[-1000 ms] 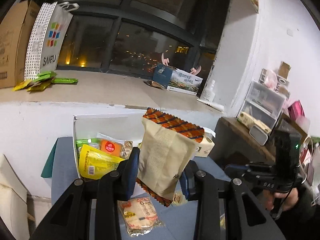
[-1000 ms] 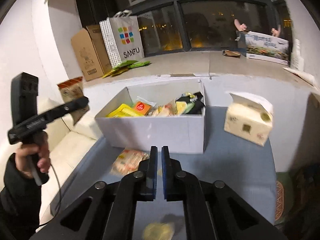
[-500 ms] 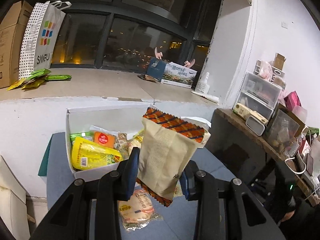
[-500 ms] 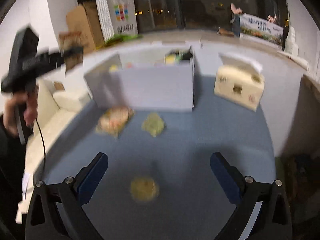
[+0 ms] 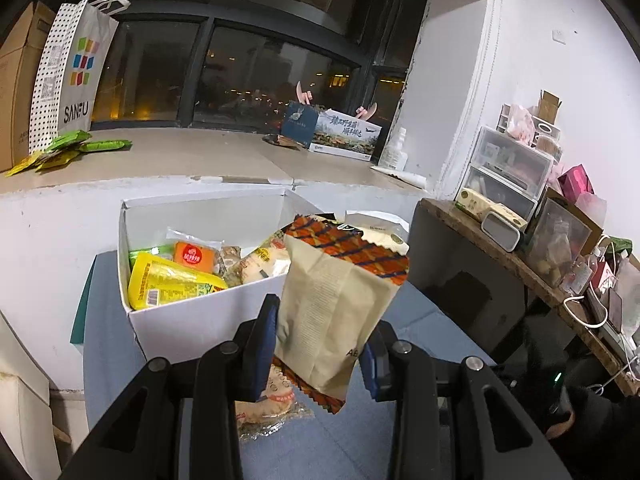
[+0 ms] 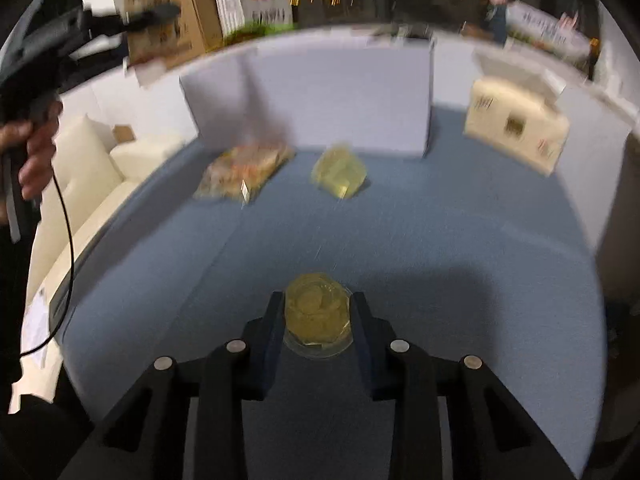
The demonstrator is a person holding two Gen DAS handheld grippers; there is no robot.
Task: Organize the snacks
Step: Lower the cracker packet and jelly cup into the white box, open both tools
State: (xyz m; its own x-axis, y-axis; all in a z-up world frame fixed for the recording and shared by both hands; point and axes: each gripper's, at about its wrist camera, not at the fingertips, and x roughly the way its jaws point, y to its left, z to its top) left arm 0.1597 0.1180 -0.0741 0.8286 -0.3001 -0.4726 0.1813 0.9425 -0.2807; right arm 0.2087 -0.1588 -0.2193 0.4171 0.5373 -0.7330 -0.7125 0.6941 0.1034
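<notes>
Carrying a tan snack bag [image 5: 336, 312] upright, the left gripper [image 5: 320, 340] has its jaws closed on the bag's lower half, with the white box [image 5: 192, 320] of snacks just ahead and left of them. The right gripper [image 6: 316, 320] has its jaws partly open around a round yellow snack [image 6: 318, 312] lying on the blue counter [image 6: 440, 240]; whether they touch it is unclear. Likely next: lifting the bag over the box wall and releasing.

The beige packet [image 5: 336, 312] hides part of the white box [image 5: 192, 320]. Motion blur smears the wrapped snacks [image 6: 248, 168] near the counter's [image 6: 440, 248] far edge, leaving their labels unreadable.
</notes>
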